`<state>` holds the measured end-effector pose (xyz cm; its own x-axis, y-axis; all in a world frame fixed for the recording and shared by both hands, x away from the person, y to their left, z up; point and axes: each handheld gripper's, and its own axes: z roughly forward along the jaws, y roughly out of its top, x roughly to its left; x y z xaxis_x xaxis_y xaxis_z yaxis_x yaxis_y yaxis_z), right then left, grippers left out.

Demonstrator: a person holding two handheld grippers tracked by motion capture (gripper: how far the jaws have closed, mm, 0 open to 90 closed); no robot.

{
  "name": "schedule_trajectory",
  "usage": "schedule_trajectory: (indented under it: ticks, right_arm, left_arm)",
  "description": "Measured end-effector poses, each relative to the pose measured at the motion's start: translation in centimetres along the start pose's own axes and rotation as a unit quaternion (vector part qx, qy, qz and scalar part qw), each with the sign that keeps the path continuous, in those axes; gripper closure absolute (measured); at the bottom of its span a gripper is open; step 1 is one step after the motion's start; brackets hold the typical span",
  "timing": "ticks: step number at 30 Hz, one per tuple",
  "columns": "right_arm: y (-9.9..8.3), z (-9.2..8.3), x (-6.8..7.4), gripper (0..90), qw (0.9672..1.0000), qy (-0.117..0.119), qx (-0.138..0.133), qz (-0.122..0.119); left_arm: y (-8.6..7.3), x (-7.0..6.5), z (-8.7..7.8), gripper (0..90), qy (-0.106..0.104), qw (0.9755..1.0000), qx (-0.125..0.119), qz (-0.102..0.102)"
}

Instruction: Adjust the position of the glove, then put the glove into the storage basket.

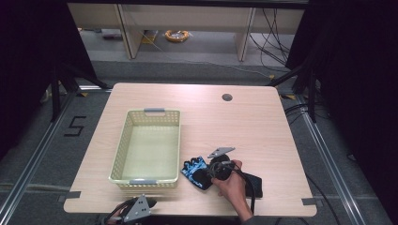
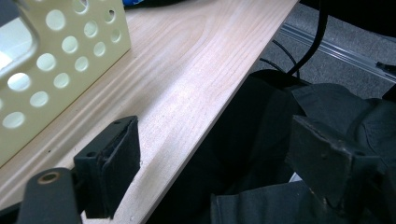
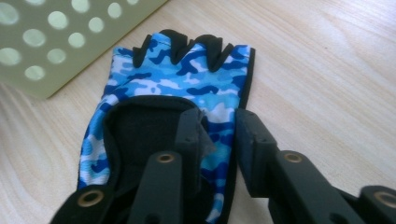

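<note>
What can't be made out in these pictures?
- Right gripper: in its own view, whether the fingers pinch the glove or just straddle its edge is unclear.
- Dark thing beside the glove: high view, partly covered by the hand and cable; too dark to identify.
- Left gripper: high view, cut off by the bottom edge.
- Basket: left gripper view, cut off by the frame; inside hidden.

My right gripper (image 3: 219,140) has two blocky black jaws on black arms with brass-ringed rivets, a grey three-cornered plate on top and a black cable trailing off; my left gripper (image 2: 215,163) has square, dark-padded black jaws and the same grey plate
</note>
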<state>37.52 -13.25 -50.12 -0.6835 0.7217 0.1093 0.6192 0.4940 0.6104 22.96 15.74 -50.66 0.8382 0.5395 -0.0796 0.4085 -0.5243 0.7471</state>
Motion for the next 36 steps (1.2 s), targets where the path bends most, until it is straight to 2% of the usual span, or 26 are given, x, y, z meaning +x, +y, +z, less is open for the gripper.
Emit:
schedule_trajectory:
  ticks: [5, 7, 8, 10, 11, 12, 13, 14, 15, 16, 17, 18, 19, 20, 21, 22, 23, 25, 26, 27, 28, 30, 32, 33, 34, 36]
  right_arm:
    - [0.0, 0.1, -0.1, 82.5, 0.9999, 0.005, -0.003, -0.012]
    - [0.1, 0.0, 0.0, 83.7, 0.9998, 0.007, -0.001, -0.017]
    - [0.1, 0.3, -0.1, 84.0, 0.9992, 0.003, -0.013, -0.038]
    - [0.3, 0.1, 0.0, 84.3, 0.9989, 0.007, -0.001, -0.046]
    - [0.3, 0.2, -0.1, 84.5, 0.9985, 0.007, -0.012, -0.053]
    - [0.4, -0.1, 0.0, 84.6, 0.9988, 0.01, -0.007, -0.048]
    - [0.4, -0.2, -0.1, 84.7, 0.9982, 0.011, -0.017, -0.056]
    - [0.5, -0.5, -0.1, 84.9, 0.9983, 0.01, -0.02, -0.055]
    - [0.8, -1.0, -0.2, 85.0, 0.9974, 0.011, -0.024, -0.067]
    - [0.9, -1.4, -0.3, 85.1, 0.9957, 0.017, -0.039, -0.082]
    - [1.1, -2.1, -0.3, 85.1, 0.9953, 0.018, -0.04, -0.086]
    - [1.2, -2.9, 0.0, 85.1, 0.9963, 0.015, -0.043, -0.074]
    - [1.3, -3.7, -0.1, 85.1, 0.9961, 0.017, -0.04, -0.077]
    - [1.3, -4.5, -0.1, 85.2, 0.9957, 0.016, -0.052, -0.075]
    - [1.2, -5.3, -0.2, 85.2, 0.9951, 0.023, -0.061, -0.075]
    - [1.1, -6.3, -0.5, 85.2, 0.9944, 0.032, -0.058, -0.082]
    - [0.9, -7.2, -0.6, 85.2, 0.9943, 0.029, -0.064, -0.08]
    - [0.4, -8.8, -1.3, 85.2, 0.9913, 0.045, -0.081, -0.093]
    - [0.0, -9.6, -1.6, 85.2, 0.9913, 0.047, -0.083, -0.091]
    - [-0.4, -10.3, -1.9, 85.2, 0.9915, 0.048, -0.079, -0.091]
    - [-0.7, -10.9, -2.3, 85.2, 0.9914, 0.05, -0.076, -0.094]
    - [-1.6, -12.1, -3.0, 85.2, 0.9915, 0.055, -0.068, -0.097]
    - [-2.5, -13.0, -3.9, 85.2, 0.9916, 0.06, -0.063, -0.096]
    - [-2.9, -13.3, -4.4, 85.2, 0.9915, 0.063, -0.06, -0.097]
    - [-3.4, -13.6, -4.9, 85.1, 0.9917, 0.065, -0.06, -0.093]
    - [-4.1, -14.1, -5.7, 85.2, 0.991, 0.071, -0.054, -0.1]
  left_arm:
    - [-0.1, -0.1, 0.0, 16.9, -0.001, 1.0, 0.0, -0.001]
    - [-0.1, 0.0, -0.1, 17.0, 0.0, 1.0, 0.004, 0.003]
    - [-0.1, 0.0, -0.2, 17.0, 0.002, 1.0, 0.004, 0.007]
    - [-0.1, 0.0, -0.2, 16.9, 0.003, 1.0, -0.008, -0.005]
    - [-0.1, 0.1, -0.3, 17.0, 0.004, 1.0, 0.001, 0.004]
    - [-0.1, 0.0, -0.2, 17.0, 0.003, 1.0, -0.005, -0.003]
    - [-0.1, 0.0, -0.2, 17.0, 0.003, 1.0, -0.005, -0.003]
    - [-0.1, 0.0, -0.2, 17.0, -0.001, 0.9999, -0.009, 0.005]
    - [-0.1, 0.1, -0.2, 17.0, -0.001, 0.9999, -0.005, 0.016]
    - [-0.1, -0.1, -0.2, 17.0, 0.0, 1.0, -0.005, 0.003]
    - [-0.1, 0.0, -0.2, 17.0, 0.001, 1.0, -0.005, 0.004]
    - [-0.1, 0.0, -0.2, 17.0, 0.001, 1.0, -0.004, 0.003]
    - [-0.1, 0.1, -0.3, 17.0, 0.002, 0.9999, -0.005, 0.016]
    - [-0.2, -0.1, -0.2, 17.0, 0.003, 0.9999, -0.011, 0.002]
    - [-0.1, 0.1, -0.3, 17.0, 0.005, 0.9999, -0.007, 0.013]
    - [-0.1, 0.1, -0.3, 17.1, 0.01, 0.9999, -0.001, 0.007]
    - [-0.2, 0.2, -0.2, 17.0, 0.007, 1.0, -0.001, 0.003]
    - [-0.2, 0.1, 0.0, 17.1, 0.006, 0.9999, -0.007, -0.01]
    - [-0.2, 0.1, 0.1, 17.2, 0.003, 0.9999, -0.007, -0.012]
    - [-0.1, 0.3, 0.0, 17.2, 0.004, 1.0, -0.004, 0.007]
    - [0.0, 0.2, 0.0, 17.2, 0.006, 1.0, -0.001, -0.002]
    - [0.0, -0.1, 0.2, 18.0, 0.003, 0.9998, -0.013, -0.012]
    - [0.0, 0.0, 0.3, 18.1, 0.003, 1.0, -0.002, -0.003]
    - [0.0, -0.2, 0.6, 18.2, 0.001, 0.9999, -0.009, -0.013]
    - [0.2, -0.3, 0.7, 18.2, -0.003, 0.9999, -0.006, -0.013]
    - [0.5, -0.6, 0.9, 18.3, -0.003, 1.0, 0.0, 0.002]
